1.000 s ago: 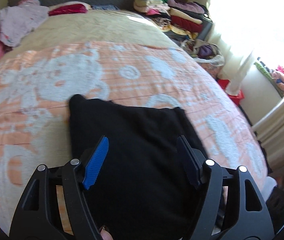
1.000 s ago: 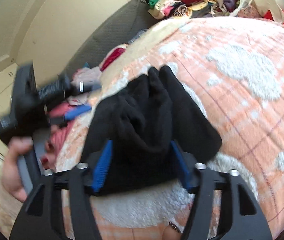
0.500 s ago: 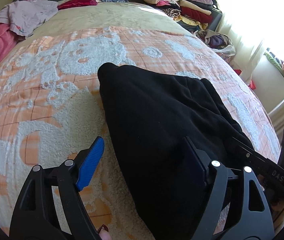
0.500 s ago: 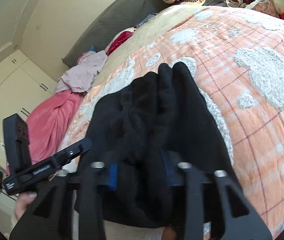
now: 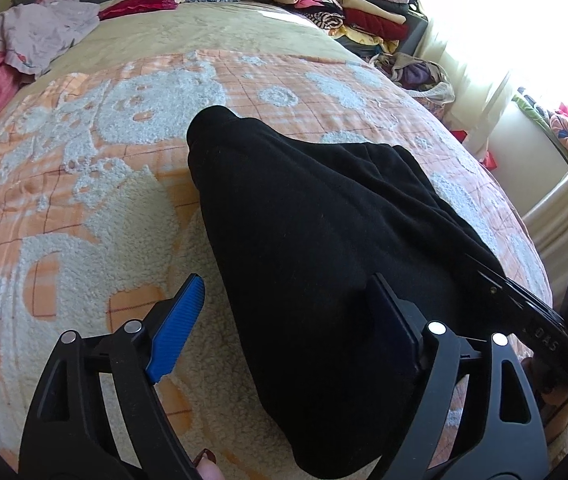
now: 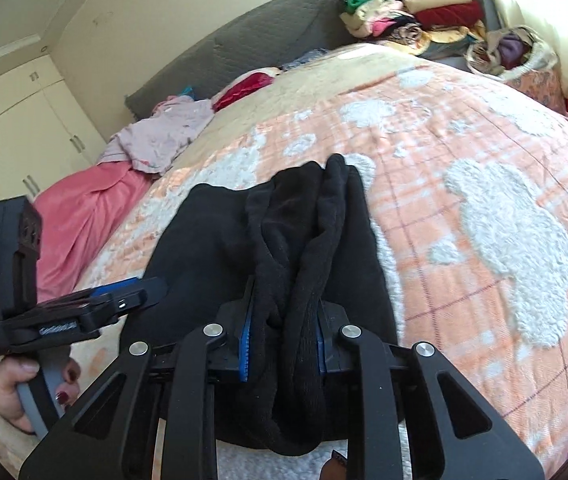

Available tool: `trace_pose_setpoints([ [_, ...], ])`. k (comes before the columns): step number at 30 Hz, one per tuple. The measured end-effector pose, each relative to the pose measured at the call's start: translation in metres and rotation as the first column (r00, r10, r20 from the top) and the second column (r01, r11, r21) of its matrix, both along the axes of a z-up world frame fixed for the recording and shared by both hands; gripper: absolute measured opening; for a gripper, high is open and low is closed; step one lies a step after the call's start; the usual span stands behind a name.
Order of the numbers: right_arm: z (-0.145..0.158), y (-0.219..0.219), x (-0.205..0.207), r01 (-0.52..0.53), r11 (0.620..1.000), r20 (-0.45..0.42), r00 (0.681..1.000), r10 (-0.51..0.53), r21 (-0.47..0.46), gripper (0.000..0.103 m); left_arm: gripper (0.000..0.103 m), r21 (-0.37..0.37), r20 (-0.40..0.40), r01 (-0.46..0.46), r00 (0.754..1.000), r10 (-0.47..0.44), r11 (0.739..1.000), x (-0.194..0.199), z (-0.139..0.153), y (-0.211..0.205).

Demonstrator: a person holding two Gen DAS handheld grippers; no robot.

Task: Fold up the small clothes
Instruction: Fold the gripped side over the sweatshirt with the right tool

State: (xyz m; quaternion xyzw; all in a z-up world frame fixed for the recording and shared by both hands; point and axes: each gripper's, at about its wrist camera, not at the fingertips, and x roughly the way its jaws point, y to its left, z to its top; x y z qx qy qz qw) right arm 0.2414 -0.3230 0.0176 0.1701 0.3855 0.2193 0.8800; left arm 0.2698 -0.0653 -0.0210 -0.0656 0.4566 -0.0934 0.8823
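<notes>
- The black garment (image 5: 316,248) lies on the bed (image 5: 83,208), on the orange and white blanket, near the edge where I stand. It is already doubled into a thick, long bundle.
- My right gripper (image 6: 281,344) has just been closing, and now its fingers (image 6: 244,336) pinch a bunched fold of the black garment at its near end. The cloth stands up in ridges between the blue pads, so I judge that the grip is firm.
- My left gripper (image 5: 284,320) has just been opening, and it holds nothing. One blue finger (image 5: 177,326) is over the blanket just beside the garment's left edge; the other is over the black cloth. I cannot tell if this one touches the cloth.
- The step in hand, as I judge it: one hand has taken the near end, and the other hand gets ready to take the edge beside it, so that I can make the next fold.
- The next move calls for my left fingers to go down around the left edge and close on all the layers together.
- After that both hands should lift and carry the near end toward the far end evenly, or the layers may slip apart.
- The stack of folded clothes (image 5: 340,8) is well apart, beyond the far side of the bed.
</notes>
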Motion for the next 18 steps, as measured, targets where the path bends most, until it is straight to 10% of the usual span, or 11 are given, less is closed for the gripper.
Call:
trace_pose_setpoints([
  [18, 0.018, -0.008, -0.036, 0.128, 0.989, 0.047, 0.991, -0.124, -0.078, 0.07, 0.076, 0.0, 0.034, -0.007, 0.999, 0.007, 1.0, -0.028, 0.009, 0.002],
])
